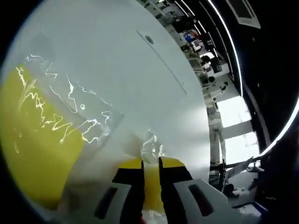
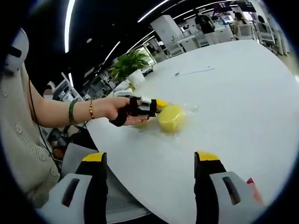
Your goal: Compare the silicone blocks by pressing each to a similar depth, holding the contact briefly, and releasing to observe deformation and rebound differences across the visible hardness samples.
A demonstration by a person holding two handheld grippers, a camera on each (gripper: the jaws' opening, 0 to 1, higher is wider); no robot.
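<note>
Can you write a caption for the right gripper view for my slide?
A person's hand brings the left gripper to a round yellow silicone block in clear plastic wrap on the white table.

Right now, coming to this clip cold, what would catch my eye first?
The bright yellow silicone block in clear plastic wrap stands out on the white table; in the left gripper view it looms large at the left. The left gripper, held in a person's hand, is shut on a corner of the wrap. The right gripper hangs open over the near edge of the table.
</note>
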